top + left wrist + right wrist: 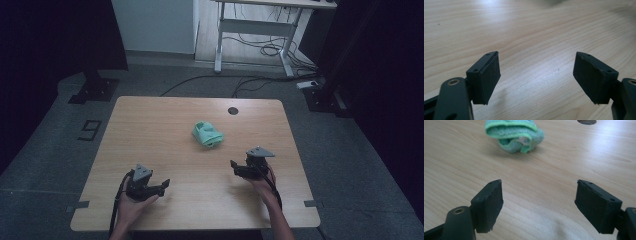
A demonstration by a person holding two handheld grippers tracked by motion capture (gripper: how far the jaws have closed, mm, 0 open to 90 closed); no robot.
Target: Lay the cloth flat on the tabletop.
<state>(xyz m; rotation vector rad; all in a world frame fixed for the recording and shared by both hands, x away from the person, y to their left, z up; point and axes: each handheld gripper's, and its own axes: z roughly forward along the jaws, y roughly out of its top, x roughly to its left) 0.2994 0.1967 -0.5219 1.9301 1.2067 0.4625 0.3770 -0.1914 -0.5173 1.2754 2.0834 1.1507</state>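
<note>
Cloth: the crumpled green cloth lies bunched on the table, a little right of centre and beyond both your grippers; in the right gripper view it sits ahead and to the left, well apart from the jaws.
Left gripper: your left gripper is low over the near left part of the table, jaws spread apart with bare wood between them.
Right gripper: your right gripper is at the near right, jaws likewise apart and holding nothing; it is the nearer of the two to the cloth.
In the way: between your right gripper and the cloth lies bare wood.
Nearby: a round cable hole sits near the far edge, beyond the cloth.
Surface: a light wooden table with visible grain.
Room: grey floor with a painted mark at the left, cables under a white desk frame at the back, and dark stands at both sides.
</note>
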